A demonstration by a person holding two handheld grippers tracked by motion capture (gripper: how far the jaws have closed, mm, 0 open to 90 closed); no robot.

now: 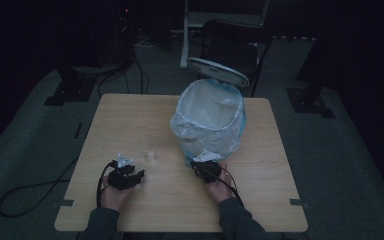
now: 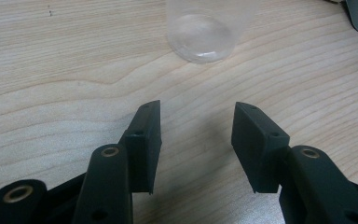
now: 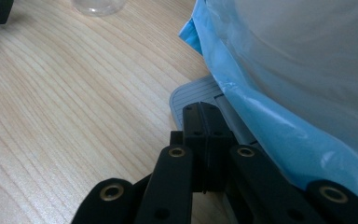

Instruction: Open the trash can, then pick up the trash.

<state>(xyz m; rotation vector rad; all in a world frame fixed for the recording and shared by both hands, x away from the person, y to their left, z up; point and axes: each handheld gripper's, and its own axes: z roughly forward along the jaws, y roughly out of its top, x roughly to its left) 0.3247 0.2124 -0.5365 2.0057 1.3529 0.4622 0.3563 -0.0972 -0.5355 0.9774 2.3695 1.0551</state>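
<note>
Two tongs rest on my bench (image 1: 130, 107), one in each hand. My left tongs (image 2: 196, 140) are spread with nothing between the jaws; the clear plastic cup (image 2: 205, 32) lies on the wood at 12 o'clock from them, apart from the tips. My right tongs (image 3: 204, 122) are pressed together, pinching nothing, tips over the grey pedal (image 3: 193, 95) of the bagged bin (image 1: 209, 117), which stands at 1 o'clock.

No legible text or labels
</note>
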